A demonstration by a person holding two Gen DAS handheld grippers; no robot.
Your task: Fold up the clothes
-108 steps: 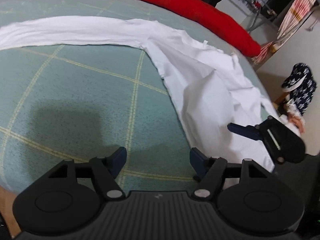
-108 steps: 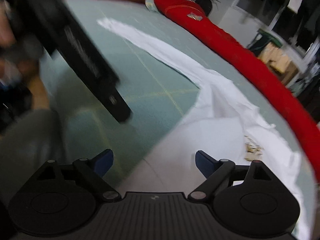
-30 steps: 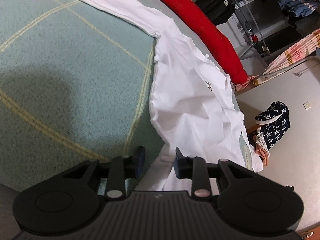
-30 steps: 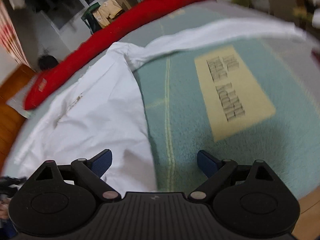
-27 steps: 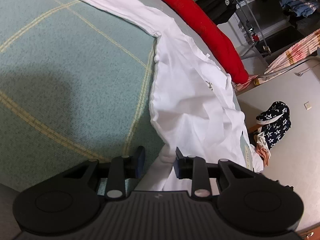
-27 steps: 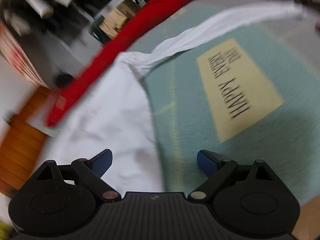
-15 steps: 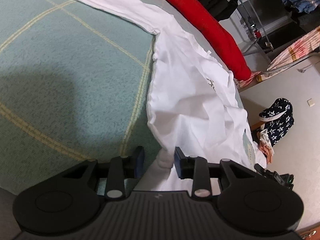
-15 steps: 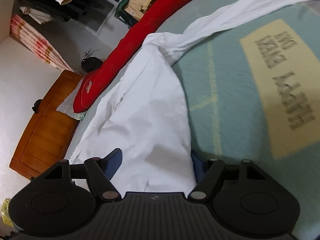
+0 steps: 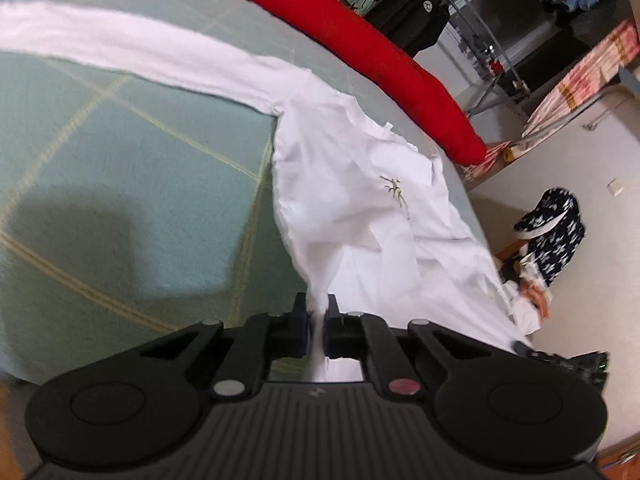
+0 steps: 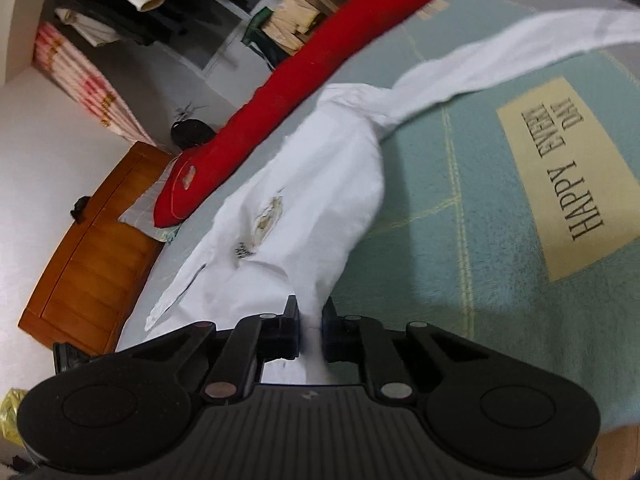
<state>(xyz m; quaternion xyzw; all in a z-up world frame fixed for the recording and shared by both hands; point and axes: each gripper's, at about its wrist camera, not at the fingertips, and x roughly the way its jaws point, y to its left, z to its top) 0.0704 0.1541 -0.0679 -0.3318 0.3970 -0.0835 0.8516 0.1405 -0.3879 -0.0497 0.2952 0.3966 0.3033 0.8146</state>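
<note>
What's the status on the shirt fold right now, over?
Left hand-held gripper and right hand-held gripper both shut on the white shirt, jaws just closed. Shirt spread on green blanket. Nothing in the way.

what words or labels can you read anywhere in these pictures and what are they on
"HAPPY EVERY DAY": dark letters on the cream patch of the green blanket, right wrist view.
Small dark print beside the stain on the white shirt: too small and blurred to read.
Pale label on the red bolster: nothing legible.
Small emblem on each hand-held gripper body: a mark, not letters.
Left wrist view: no readable text.
</note>
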